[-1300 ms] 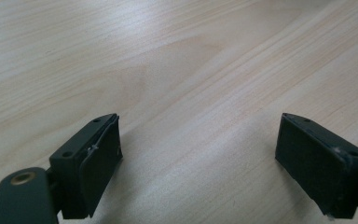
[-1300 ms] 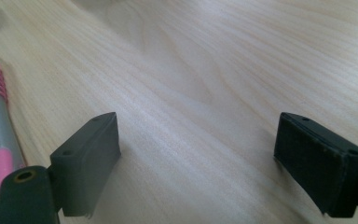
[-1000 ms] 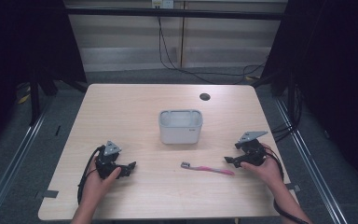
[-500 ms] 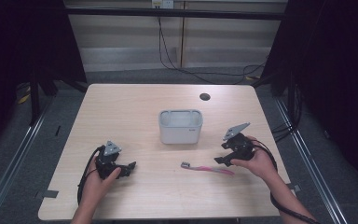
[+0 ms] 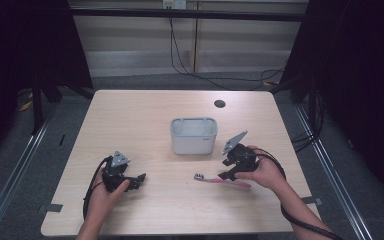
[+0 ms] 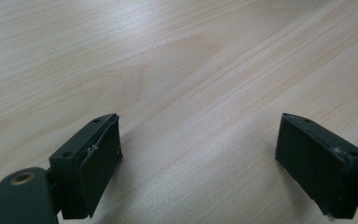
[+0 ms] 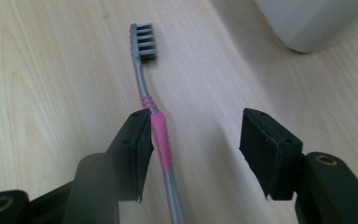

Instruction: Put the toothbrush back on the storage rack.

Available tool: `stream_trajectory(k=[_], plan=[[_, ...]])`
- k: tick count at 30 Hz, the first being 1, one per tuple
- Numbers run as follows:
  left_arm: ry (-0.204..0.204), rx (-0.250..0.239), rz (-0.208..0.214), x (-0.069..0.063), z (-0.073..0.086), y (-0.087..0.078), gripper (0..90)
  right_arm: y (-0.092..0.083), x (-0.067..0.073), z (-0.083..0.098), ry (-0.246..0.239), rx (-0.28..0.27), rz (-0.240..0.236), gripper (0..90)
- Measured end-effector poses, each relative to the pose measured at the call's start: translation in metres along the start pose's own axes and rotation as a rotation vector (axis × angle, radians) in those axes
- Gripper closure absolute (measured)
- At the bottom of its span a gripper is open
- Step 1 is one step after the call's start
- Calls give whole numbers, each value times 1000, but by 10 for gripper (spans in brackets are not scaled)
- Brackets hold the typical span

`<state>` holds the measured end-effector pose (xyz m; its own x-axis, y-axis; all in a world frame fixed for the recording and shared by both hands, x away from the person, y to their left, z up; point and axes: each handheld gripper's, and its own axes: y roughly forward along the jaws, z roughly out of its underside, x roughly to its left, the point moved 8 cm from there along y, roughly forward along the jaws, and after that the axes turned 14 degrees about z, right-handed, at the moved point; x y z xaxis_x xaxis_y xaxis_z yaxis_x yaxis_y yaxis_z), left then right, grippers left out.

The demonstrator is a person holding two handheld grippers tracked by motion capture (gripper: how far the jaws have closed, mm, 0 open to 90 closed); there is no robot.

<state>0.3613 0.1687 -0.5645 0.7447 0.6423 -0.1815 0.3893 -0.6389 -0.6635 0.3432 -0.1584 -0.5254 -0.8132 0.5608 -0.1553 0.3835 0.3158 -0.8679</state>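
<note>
Two claws: right claw (image 5: 228, 170) has slid in from the tabletop's (image 5: 140, 115) right edge to the toothbrush (image 5: 222, 180), its jaws just been closing, part spread, handle between them, beside one pad, not pinched. Grasp looks imminent. Toothbrush lies flat in front of the white tub (image 5: 193, 135), unmoved. Left claw (image 5: 135, 180) spread wide, nothing in it, parked as before.

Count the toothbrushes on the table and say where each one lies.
1. The toothbrush lies flat on the table, in front of the white tub, between the jaws of the right gripper. The tub's inside is partly hidden.
</note>
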Motion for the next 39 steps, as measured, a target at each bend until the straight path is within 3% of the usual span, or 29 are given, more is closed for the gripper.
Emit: stream_trajectory(k=[5,12,31,33,39], plan=[[-1,1,1,0,0,0,138,5,11,-8,-22,34,-56,518],[-1,1,2,-1,1,-1,138,10,20,-8,-65,80,-75,555],[0,3,0,-1,1,-1,139,22,30,-5,-126,147,-79,672],[0,3,0,-1,1,-1,139,22,28,-6,-132,152,-61,779],[-5,-3,1,-1,1,-1,139,22,29,-6,-148,162,-54,806]])
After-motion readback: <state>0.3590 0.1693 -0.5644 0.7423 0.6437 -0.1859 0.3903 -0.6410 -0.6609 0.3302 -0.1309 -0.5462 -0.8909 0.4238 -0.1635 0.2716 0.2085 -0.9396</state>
